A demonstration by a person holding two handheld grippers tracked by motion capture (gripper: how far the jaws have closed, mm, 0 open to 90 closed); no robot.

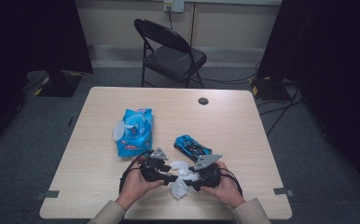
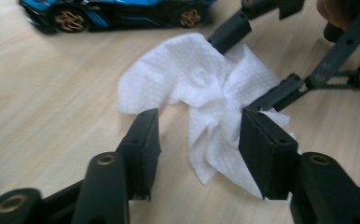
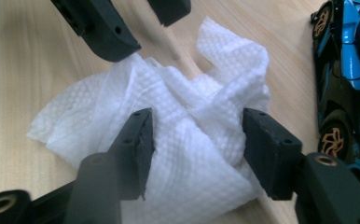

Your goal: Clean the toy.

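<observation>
A crumpled white wipe point(image 1: 180, 181) lies on the wooden table point(image 1: 94, 154) near its front edge, between my two hands. My left gripper point(image 1: 168, 171) reaches in from the left and my right gripper point(image 1: 192, 179) from the right, tips facing each other. In the left gripper view the left gripper point(image 2: 199, 140) is open, and the wipe point(image 2: 206, 84) has its lower folds between the jaws. The right gripper view has the right gripper point(image 3: 197, 140) open, straddling the wipe point(image 3: 192, 121) where it bunches up. A blue and black toy car point(image 1: 192, 147) sits just behind the wipe.
A blue pack of wet wipes point(image 1: 134, 130) with its lid flipped open lies left of the car. A small dark disc point(image 1: 203, 101) sits near the table's far edge. A black folding chair point(image 1: 171, 51) stands beyond the table. Cables trail on the floor to the right.
</observation>
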